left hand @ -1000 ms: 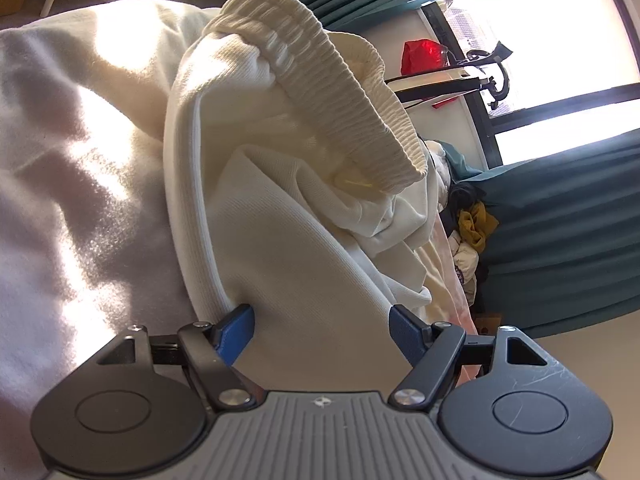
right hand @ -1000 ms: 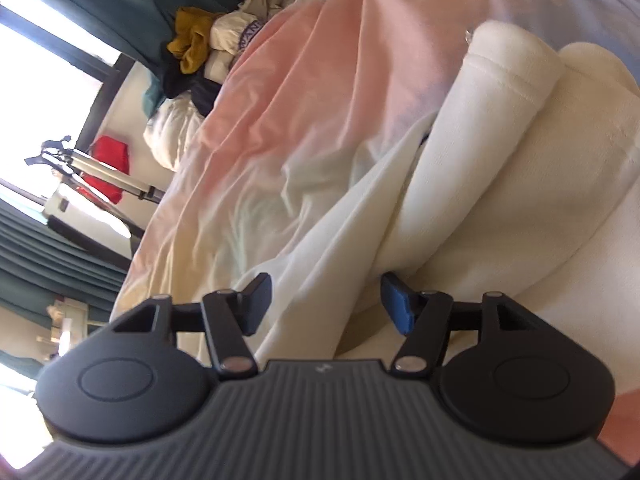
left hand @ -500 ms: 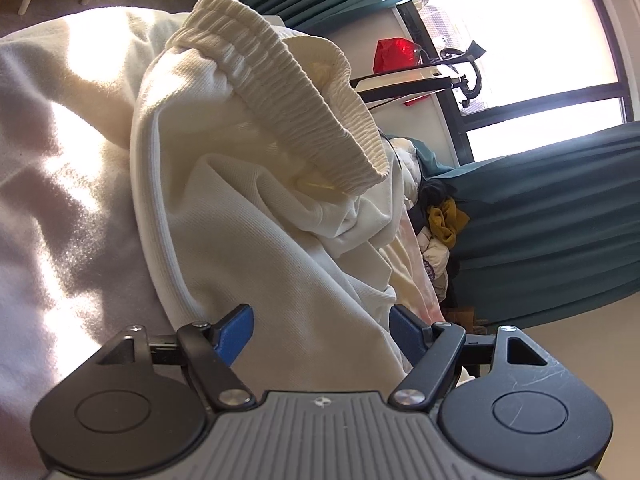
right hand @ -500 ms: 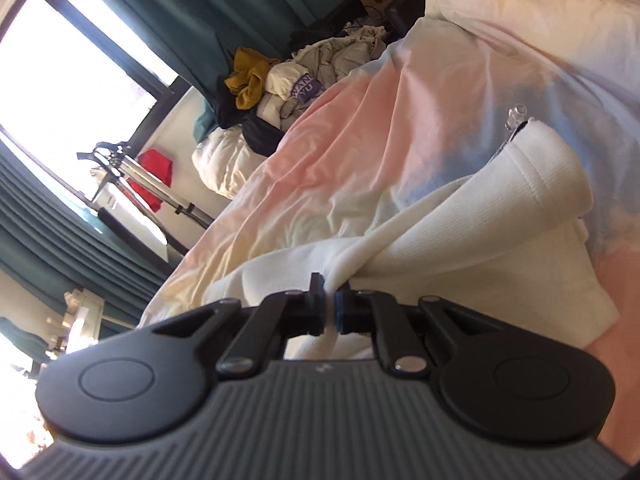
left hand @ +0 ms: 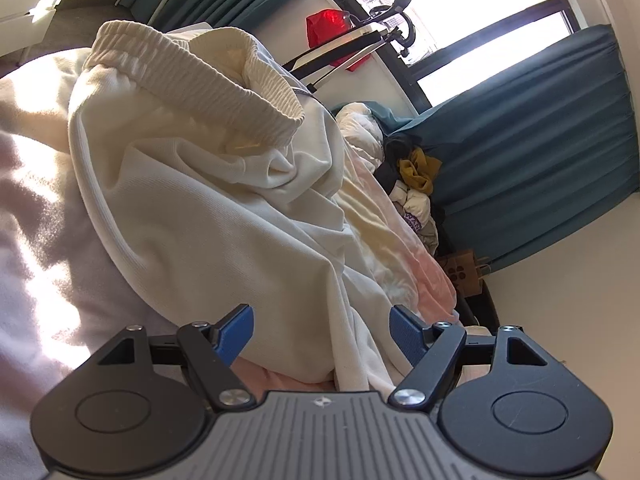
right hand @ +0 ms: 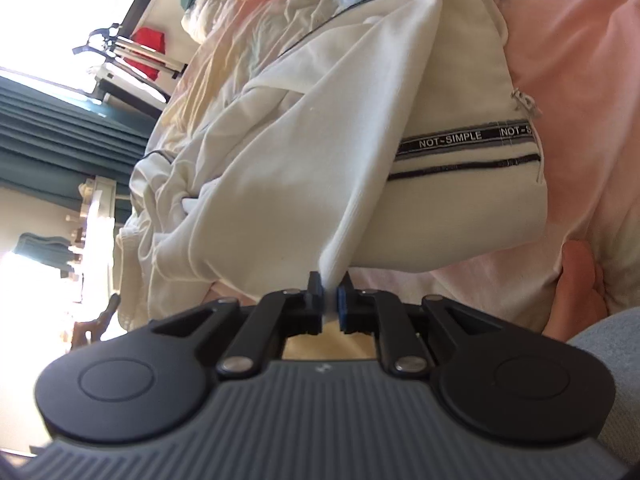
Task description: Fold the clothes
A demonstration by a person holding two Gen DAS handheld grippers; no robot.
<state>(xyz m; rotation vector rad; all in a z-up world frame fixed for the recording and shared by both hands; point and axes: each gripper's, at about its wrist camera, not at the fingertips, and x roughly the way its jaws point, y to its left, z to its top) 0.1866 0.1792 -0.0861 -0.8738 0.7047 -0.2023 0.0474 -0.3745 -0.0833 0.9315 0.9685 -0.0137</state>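
Observation:
A cream garment (left hand: 208,200) with a ribbed elastic waistband (left hand: 192,68) lies bunched on the pink bedsheet (left hand: 36,240). My left gripper (left hand: 322,334) is open, its blue pads on either side of a fold of the cloth without clamping it. In the right wrist view the same cream garment (right hand: 300,152) shows a black "NOT-SIMPLE" stripe (right hand: 464,142). My right gripper (right hand: 329,292) is shut on a pinched edge of this cloth and lifts it off the sheet (right hand: 580,60).
A heap of other clothes (left hand: 412,184) lies at the bed's far end by teal curtains (left hand: 540,140). A rack with a red bag (left hand: 332,28) stands at the window. A paper bag (left hand: 464,276) sits on the floor.
My right gripper closed on the garment's edge and pulled it up, turning so the striped part came into view. My left gripper stayed open and drew back a little along the cloth.

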